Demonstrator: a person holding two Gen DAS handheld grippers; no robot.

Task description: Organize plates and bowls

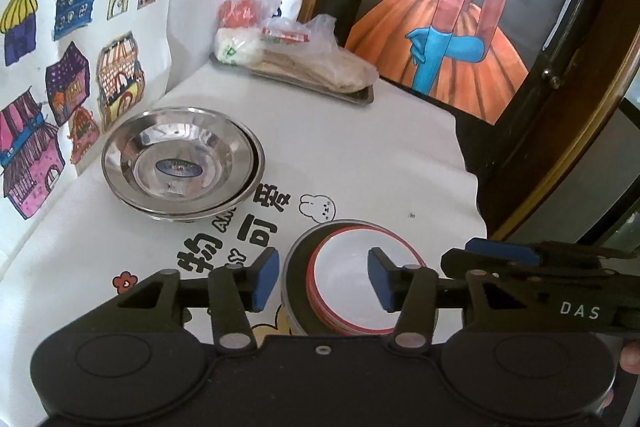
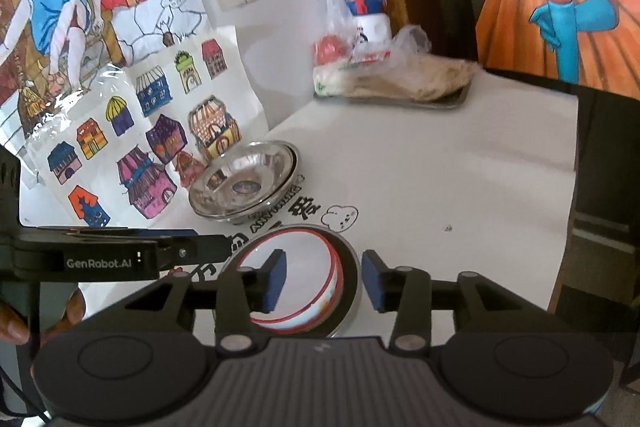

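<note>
A nest of white bowls with red rims sits inside a grey metal bowl on the white printed cloth, close in front of both grippers. My left gripper is open, its blue pads straddling the nest's left rim without pressing it. My right gripper is open too and straddles the right rim of the same white bowls and grey bowl. A stack of shiny steel plates rests further back on the left, near the wall.
A metal tray with bagged food stands at the back. Paper drawings cover the wall on the left. A framed painting leans at the back right. The cloth's edge drops off on the right.
</note>
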